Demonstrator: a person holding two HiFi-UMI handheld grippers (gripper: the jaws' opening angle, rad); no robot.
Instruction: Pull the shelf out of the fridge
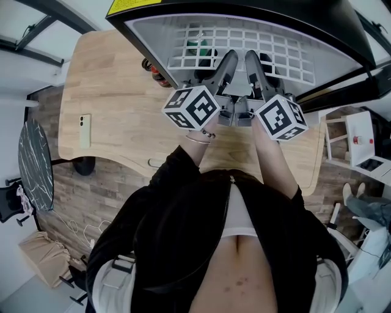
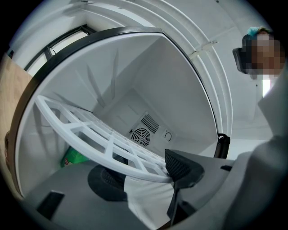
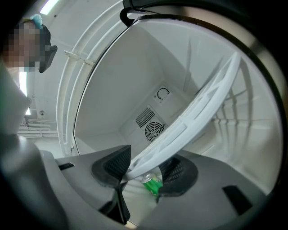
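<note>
The fridge [image 1: 239,11] stands open on the wooden bench [image 1: 116,92], and the white grid shelf [image 1: 244,36] sits inside it, directly ahead of both tools. The left hand-held gripper [image 2: 144,173] is clamped on the shelf's front rim, one pad above and one below it. The right hand-held gripper [image 3: 146,170], just beside the left one, grips the same rim, which rests against its left pad. A green can [image 3: 153,183] shows under the shelf, just beyond the right tool's jaws. A round fan vent [image 2: 141,135] lies far ahead on the back wall. A phone [image 1: 85,130] lies well off to the left of the left hand-held gripper.
</note>
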